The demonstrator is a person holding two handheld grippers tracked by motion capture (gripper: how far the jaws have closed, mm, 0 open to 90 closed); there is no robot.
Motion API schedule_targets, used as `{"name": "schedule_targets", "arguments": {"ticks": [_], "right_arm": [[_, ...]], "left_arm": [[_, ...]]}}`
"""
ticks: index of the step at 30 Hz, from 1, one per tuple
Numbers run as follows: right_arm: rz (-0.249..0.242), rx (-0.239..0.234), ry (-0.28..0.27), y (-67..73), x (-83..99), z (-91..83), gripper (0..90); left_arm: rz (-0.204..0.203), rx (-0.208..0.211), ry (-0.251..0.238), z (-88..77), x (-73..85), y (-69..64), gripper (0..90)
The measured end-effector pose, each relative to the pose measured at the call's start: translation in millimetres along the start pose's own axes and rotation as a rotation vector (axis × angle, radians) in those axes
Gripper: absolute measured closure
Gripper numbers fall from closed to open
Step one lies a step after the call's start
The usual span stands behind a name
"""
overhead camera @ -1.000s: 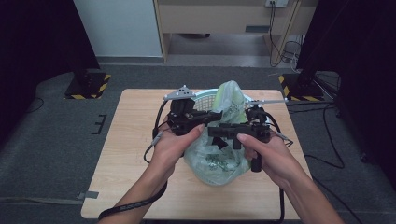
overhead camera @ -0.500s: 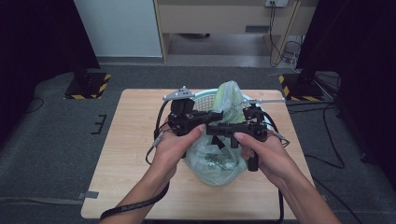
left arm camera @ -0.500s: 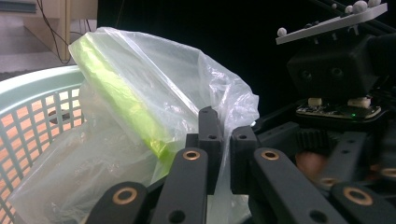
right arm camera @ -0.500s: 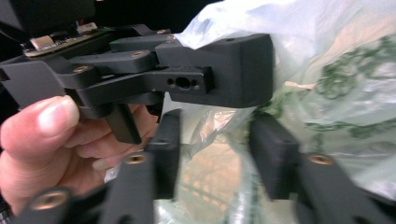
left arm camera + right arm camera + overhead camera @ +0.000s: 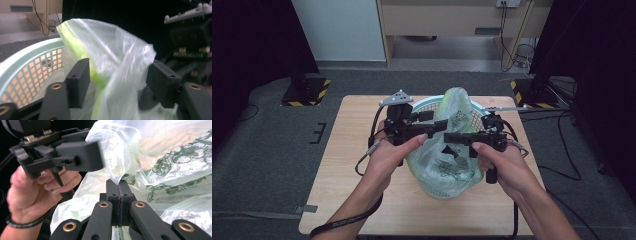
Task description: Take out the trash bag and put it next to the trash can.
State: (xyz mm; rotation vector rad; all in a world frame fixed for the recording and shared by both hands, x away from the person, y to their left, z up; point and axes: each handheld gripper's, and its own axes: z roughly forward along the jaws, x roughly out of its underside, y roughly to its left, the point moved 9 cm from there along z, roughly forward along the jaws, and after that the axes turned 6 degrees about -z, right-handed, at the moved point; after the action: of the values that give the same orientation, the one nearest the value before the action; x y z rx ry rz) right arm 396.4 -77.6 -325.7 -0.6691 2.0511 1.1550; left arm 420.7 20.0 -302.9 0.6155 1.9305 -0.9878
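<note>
Right gripper [image 5: 119, 186] clamped on plastic bag [image 5: 160, 157], frame centre. Left gripper [image 5: 117, 75] just opened, jaws wide around bag, over basket [image 5: 27, 72] at left.

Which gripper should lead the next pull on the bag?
Right. The right gripper has just closed, clamping a fold of the plastic bag. The left gripper has just opened; its fingers straddle the bag over the basket without pressing.

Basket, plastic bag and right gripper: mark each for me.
Basket [image 5: 27, 67]: left gripper view, latticed side wall.
Plastic bag [image 5: 120, 55]: left gripper view, raised fold between the jaws.
Right gripper [image 5: 120, 188]: right gripper view, shut tips pinching the bag.
</note>
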Motion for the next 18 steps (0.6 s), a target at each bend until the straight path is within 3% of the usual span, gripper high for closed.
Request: {"name": "schedule_targets", "arguments": {"ticks": [7, 10, 15, 18], "right_arm": [[0.014, -0.001, -0.04, -5.4, -8.2, -26.0, 90.0], [0.008, -0.007, -0.063, -1.4, -17.8, -34.4, 90.0], [-0.013, -0.014, -0.069, 7.9, -29.2, -39.9, 90.0], [-0.012, -0.024, -0.056, 10.6, -32.3, -37.7, 90.0]], "left_arm": [[0.064, 0.062, 0.051, 2.5, 11.1, -3.0, 18.8], [0.075, 0.076, 0.068, 8.3, 15.9, -6.0, 17.6], [0.088, 0.098, 0.056, 12.4, 15.9, -12.6, 17.6], [0.15, 0.094, 0.051, 14.1, 13.9, -18.9, 16.7]]}}
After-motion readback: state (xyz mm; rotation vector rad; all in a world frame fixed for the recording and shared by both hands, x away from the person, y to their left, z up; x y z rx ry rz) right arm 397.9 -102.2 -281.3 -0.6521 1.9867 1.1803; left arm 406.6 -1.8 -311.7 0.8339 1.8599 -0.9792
